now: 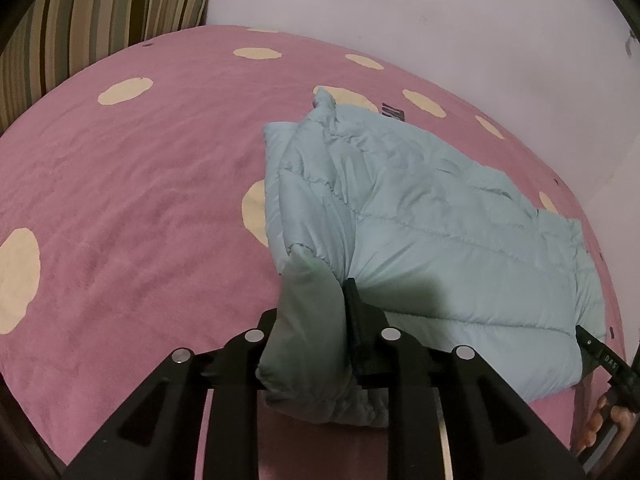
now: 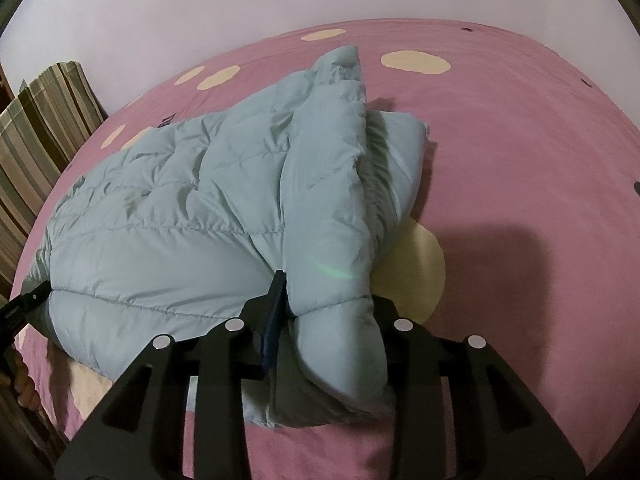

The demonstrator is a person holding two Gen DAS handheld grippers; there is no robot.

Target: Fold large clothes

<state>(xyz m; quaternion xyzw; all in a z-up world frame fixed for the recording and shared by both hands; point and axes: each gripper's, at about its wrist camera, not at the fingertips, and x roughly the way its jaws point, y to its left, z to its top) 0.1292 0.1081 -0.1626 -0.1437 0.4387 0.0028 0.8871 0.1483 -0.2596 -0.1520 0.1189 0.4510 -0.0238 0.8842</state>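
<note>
Pale-blue puffer jacket [image 1: 440, 220] edge pinched in L tongs [image 1: 316, 320] & R tongs [image 2: 324, 304], both low over bed.

Jacket [image 1: 420, 216] lies on bedspread [image 1: 140, 200]; pillow [image 1: 100, 20] behind, against wall [image 1: 440, 20].

Left finger of left gripper [image 1: 310, 320] buried under puffy jacket [image 1: 420, 216] fabric. Right finger of right gripper [image 2: 326, 308] likewise covered. Striped pillow [image 1: 92, 16] cut off by frame edge. Small dark print near bedspread's [image 1: 120, 184] far edge unreadable.
</note>
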